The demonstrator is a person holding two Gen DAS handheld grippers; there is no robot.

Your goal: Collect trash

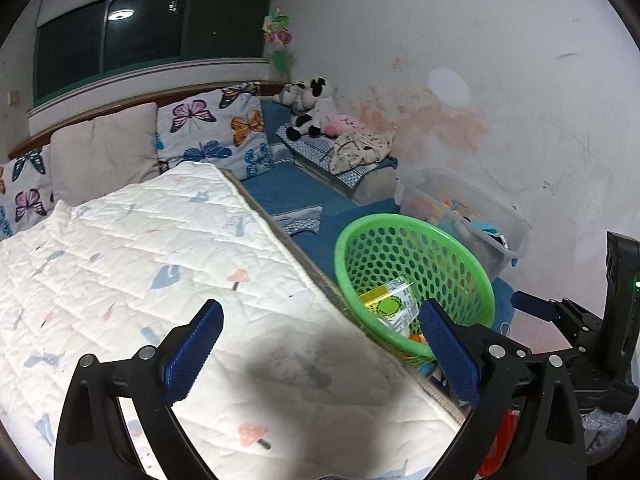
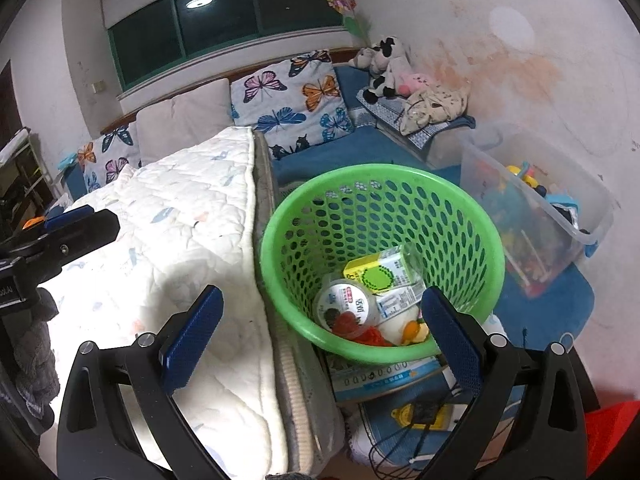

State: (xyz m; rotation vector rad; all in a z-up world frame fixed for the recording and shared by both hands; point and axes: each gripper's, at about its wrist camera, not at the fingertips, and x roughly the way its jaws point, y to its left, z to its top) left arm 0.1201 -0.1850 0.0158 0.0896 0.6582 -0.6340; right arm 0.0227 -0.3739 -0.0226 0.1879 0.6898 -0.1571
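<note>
A green perforated basket [image 2: 452, 216] stands beside the white quilted mattress [image 2: 180, 216]; it also shows in the left wrist view [image 1: 460, 268]. Inside lie a yellow-and-white carton [image 2: 380, 272], a round yoghurt cup [image 2: 344, 304] and red and orange scraps [image 2: 372, 334]. My right gripper [image 2: 322, 330] is open and empty, just above the basket's near rim. My left gripper [image 1: 320, 346] is open and empty over the mattress [image 1: 140, 260] edge, left of the basket. The right gripper is visible at the right edge of the left wrist view [image 1: 560, 316].
A clear plastic bin of toys [image 2: 536, 208] stands right of the basket on a blue mat [image 2: 552, 304]. Butterfly pillows [image 2: 296, 96] and plush toys [image 2: 388, 64] sit at the back. A box and cables [image 2: 400, 412] lie below the basket.
</note>
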